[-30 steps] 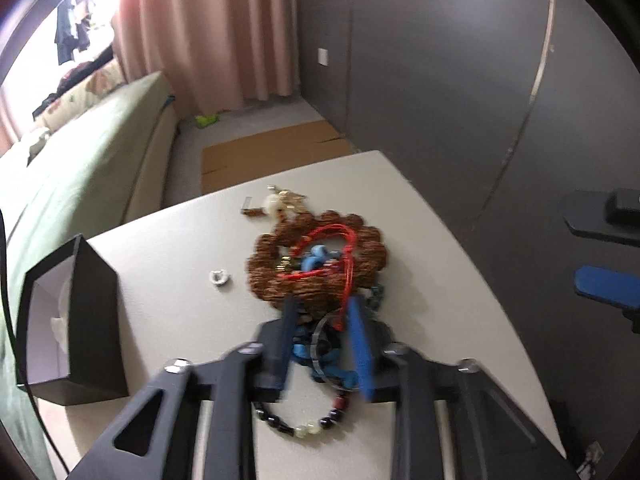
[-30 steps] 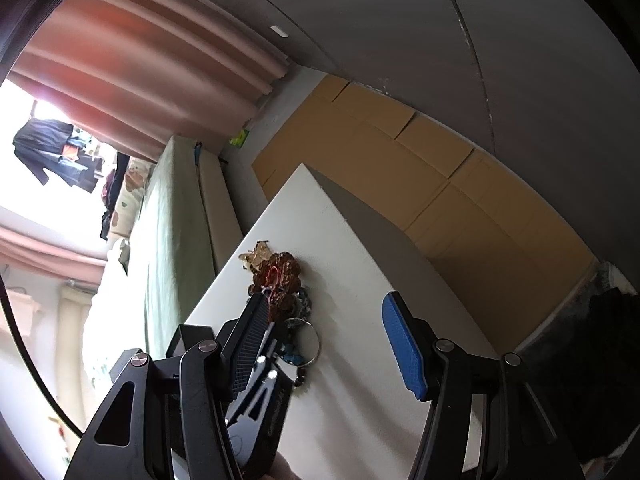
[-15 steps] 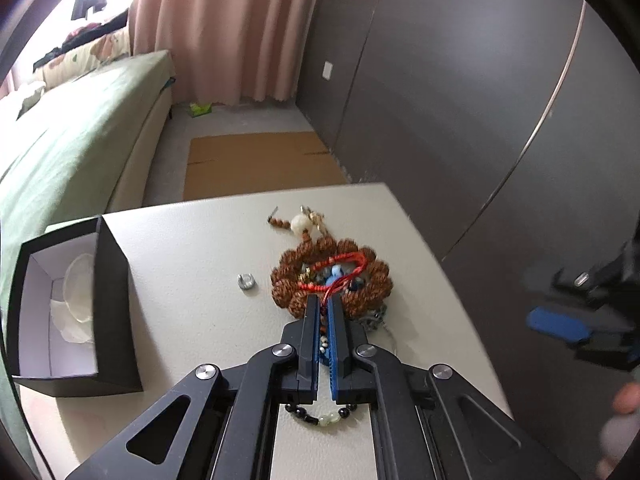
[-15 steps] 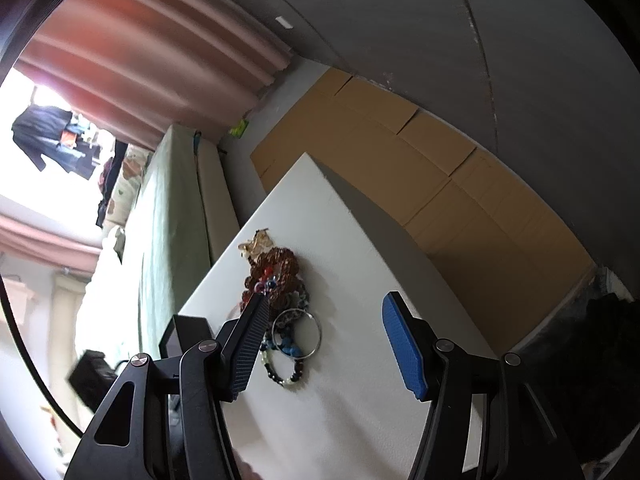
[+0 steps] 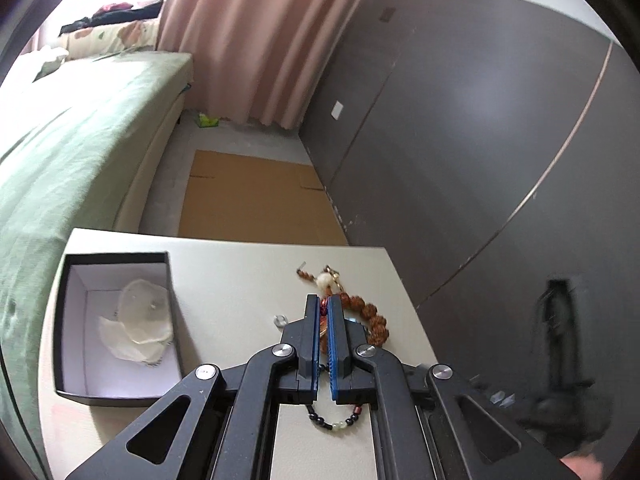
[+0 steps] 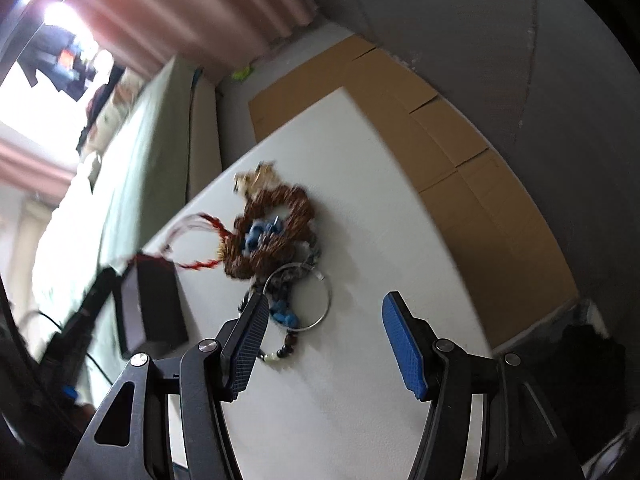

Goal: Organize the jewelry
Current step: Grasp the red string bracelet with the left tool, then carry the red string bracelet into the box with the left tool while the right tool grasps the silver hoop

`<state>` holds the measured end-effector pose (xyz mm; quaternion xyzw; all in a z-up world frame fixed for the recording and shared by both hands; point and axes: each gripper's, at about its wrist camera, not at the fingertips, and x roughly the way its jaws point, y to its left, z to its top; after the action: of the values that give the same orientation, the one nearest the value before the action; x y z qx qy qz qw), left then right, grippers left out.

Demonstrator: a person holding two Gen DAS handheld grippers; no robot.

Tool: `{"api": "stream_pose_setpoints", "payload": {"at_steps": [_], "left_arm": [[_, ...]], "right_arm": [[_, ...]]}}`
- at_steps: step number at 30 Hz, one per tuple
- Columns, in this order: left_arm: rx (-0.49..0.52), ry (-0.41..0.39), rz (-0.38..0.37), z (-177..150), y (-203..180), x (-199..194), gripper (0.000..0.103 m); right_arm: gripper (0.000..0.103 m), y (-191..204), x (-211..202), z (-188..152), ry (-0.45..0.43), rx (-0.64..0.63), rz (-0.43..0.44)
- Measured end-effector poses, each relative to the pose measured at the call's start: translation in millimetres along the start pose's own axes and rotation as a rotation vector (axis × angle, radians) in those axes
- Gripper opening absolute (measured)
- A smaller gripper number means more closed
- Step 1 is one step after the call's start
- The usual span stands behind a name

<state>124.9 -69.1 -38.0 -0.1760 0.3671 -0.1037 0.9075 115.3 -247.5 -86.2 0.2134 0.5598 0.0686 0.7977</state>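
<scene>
A heap of jewelry lies on the white table [image 5: 228, 280]: a brown bead necklace [image 6: 276, 232], blue beads [image 6: 260, 236], a metal ring bangle [image 6: 298, 296] and a dark bead bracelet [image 5: 334, 420]. My left gripper [image 5: 324, 304] is shut on a red cord [image 6: 200, 232], which stretches taut from the heap toward it. My right gripper [image 6: 324, 312] is open and empty, above the table near the bangle. A black box [image 5: 116, 320] with a white lining holds white pieces.
A small silver ring [image 5: 281, 320] lies between the box and the heap. Flat cardboard [image 5: 252, 200] covers the floor beyond the table. A green bed [image 5: 60, 128] is at left, a dark grey wall [image 5: 480, 140] at right.
My left gripper closed on the red cord and lifted, pulling it out of the heap toward the box side. My right gripper moved closer over the table and stayed open.
</scene>
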Motion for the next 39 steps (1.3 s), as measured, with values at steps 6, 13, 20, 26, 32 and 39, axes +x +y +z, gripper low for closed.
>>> {"api": "stream_pose_setpoints", "payload": {"at_steps": [6,13,20,26,32,39], "left_arm": [[-0.034,-0.021,0.002,9,17,-10,0.003],[-0.058,-0.038,0.007,13,36,-26,0.003],[-0.067,-0.056,0.013,13,49,-40,0.003],[-0.083,-0.083,0.014,16,63,-59,0.003],[-0.114,-0.122,0.010,24,72,-75,0.003],[-0.146,-0.149,0.015,30,84,-87,0.003]], "right_arm": [[0.069,22,26,-6,0.051,-0.088,-0.048],[0.069,49,36,-7,0.061,-0.281,-0.107],[0.069,61,39,-19,0.030,-0.549,-0.159],[0.069,52,46,-16,0.048,-0.547,-0.089],[0.053,58,46,-16,0.050,-0.581,-0.101],[0.051,62,31,-13,0.060,-0.548,-0.039]]}}
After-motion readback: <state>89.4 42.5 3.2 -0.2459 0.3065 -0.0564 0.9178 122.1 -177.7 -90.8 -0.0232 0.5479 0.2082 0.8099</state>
